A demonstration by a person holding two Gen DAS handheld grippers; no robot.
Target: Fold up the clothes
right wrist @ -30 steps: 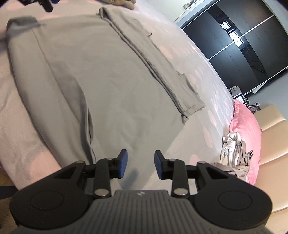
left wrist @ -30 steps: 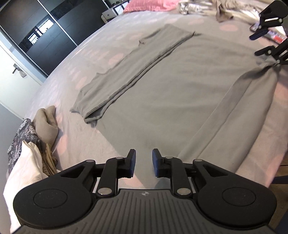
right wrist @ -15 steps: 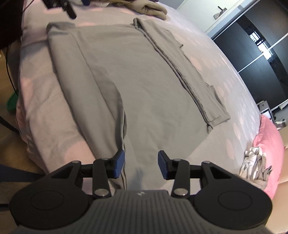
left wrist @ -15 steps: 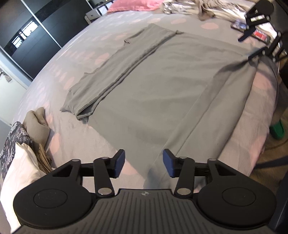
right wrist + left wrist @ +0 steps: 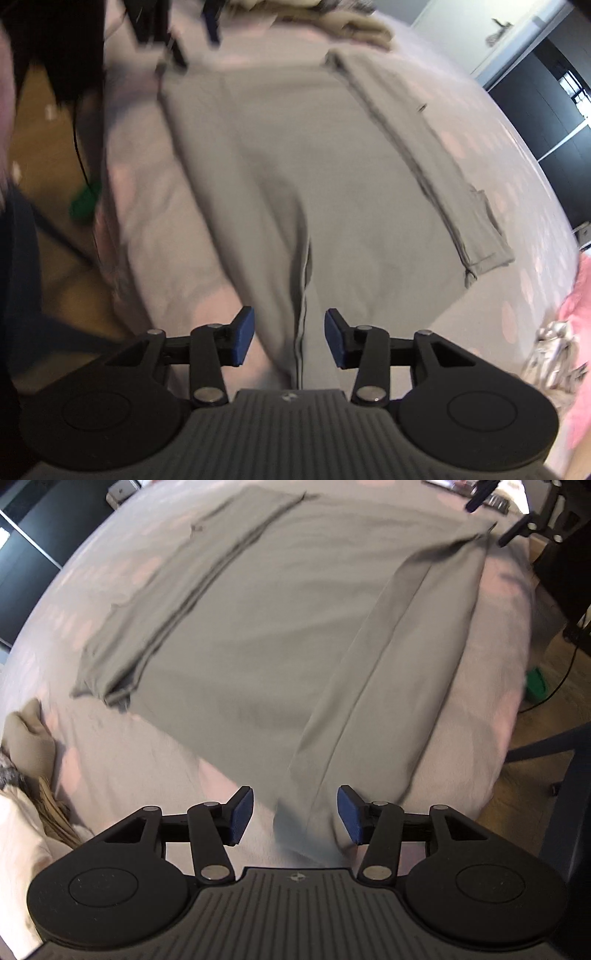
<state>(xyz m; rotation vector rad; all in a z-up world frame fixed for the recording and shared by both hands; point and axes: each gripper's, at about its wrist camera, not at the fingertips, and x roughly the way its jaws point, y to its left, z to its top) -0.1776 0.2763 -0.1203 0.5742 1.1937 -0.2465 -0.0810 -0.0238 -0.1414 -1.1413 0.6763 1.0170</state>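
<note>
A grey garment (image 5: 266, 627) lies spread flat on the bed, one long side folded in as a strip (image 5: 177, 590) and the other side folded over as a flap (image 5: 376, 701). My left gripper (image 5: 294, 815) is open and empty, its jaws on either side of the flap's near end. My right gripper (image 5: 289, 342) is open and empty over the opposite end of the same flap (image 5: 258, 229); it also shows far off in the left wrist view (image 5: 495, 517). The garment fills the right wrist view (image 5: 332, 177).
The bed (image 5: 122, 760) has a pale cover with pink dots. A pile of beige and white clothes (image 5: 26, 738) lies at the left. A pink pillow (image 5: 576, 332) and crumpled cloth (image 5: 554, 354) lie at the far end. Wooden floor and a dark chair leg (image 5: 543, 742) border the bed.
Both grippers have opened wider and pulled back toward the bed's edge, with the folded flap's ends now between their jaws. The garment lies as before.
</note>
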